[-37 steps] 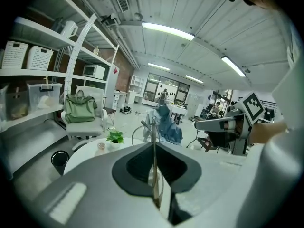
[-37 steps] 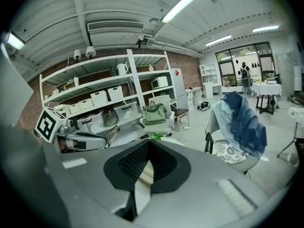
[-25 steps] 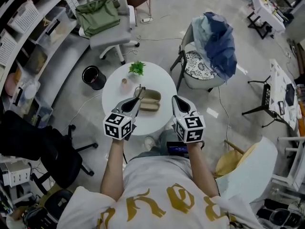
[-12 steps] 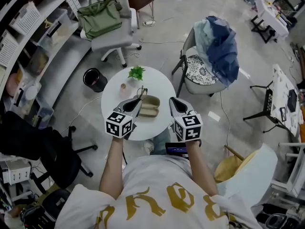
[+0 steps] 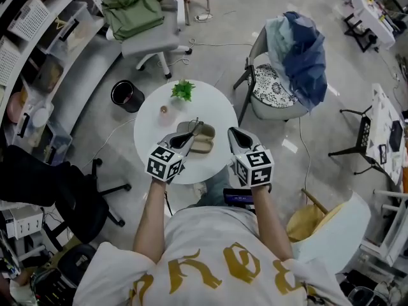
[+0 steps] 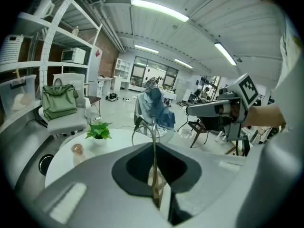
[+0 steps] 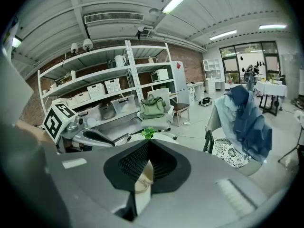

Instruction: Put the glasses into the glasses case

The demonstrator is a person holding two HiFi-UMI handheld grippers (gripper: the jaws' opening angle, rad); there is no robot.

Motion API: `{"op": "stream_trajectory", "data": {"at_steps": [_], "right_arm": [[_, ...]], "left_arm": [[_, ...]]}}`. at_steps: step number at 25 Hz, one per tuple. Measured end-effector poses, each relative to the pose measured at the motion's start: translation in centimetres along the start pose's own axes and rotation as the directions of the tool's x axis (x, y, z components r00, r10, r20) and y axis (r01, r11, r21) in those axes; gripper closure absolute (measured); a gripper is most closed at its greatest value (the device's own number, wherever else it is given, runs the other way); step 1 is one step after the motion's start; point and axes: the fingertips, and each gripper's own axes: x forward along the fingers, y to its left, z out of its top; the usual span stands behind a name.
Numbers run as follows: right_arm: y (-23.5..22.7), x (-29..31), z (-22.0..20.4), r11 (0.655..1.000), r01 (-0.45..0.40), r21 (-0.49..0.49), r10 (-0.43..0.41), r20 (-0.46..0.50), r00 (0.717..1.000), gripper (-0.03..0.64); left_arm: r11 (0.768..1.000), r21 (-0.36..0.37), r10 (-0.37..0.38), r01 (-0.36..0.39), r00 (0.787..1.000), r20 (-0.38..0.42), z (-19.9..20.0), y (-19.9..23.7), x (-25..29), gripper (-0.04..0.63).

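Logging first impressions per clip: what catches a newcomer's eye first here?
The left gripper holds thin-framed glasses over an open beige glasses case on a round white table. Beyond it, at upper right, a chair heaped with blue cloth stands out.

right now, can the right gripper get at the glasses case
Probably yes. The glasses case lies on the table just left of the right gripper, with nothing between them. The left gripper holds the glasses at the case's other side.

Bright even light from ceiling strip lamps [image 6: 159, 9] above the left gripper [image 6: 154, 144], faint shadows, fisheye bending, black corners, near jaws blurred.
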Motion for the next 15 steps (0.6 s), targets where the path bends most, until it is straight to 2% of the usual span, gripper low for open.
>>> {"op": "stream_trajectory", "data": {"at_steps": [7, 11, 15], "right_arm": [[-0.2, 1.7, -2.3, 1.000, -0.024, 0.009, 0.025, -0.074, 0.997, 0.594], [-0.2, 2.6, -3.2, 0.999, -0.043, 0.006, 0.043, -0.106, 0.993, 0.594], [-0.5, 3.4, -3.7, 0.999, -0.053, 0.007, 0.054, -0.131, 0.990, 0.594]], "left_arm": [[0.997, 0.073, -0.027, 0.035, 0.993, -0.117, -1.9, 0.4, 2.1, 0.578], [0.986, 0.149, -0.038, 0.074, 0.972, -0.232, -3.9, 0.5, 3.2, 0.578], [0.978, 0.168, -0.071, 0.123, 0.955, -0.287, -5.1, 0.6, 4.1, 0.578]]}}
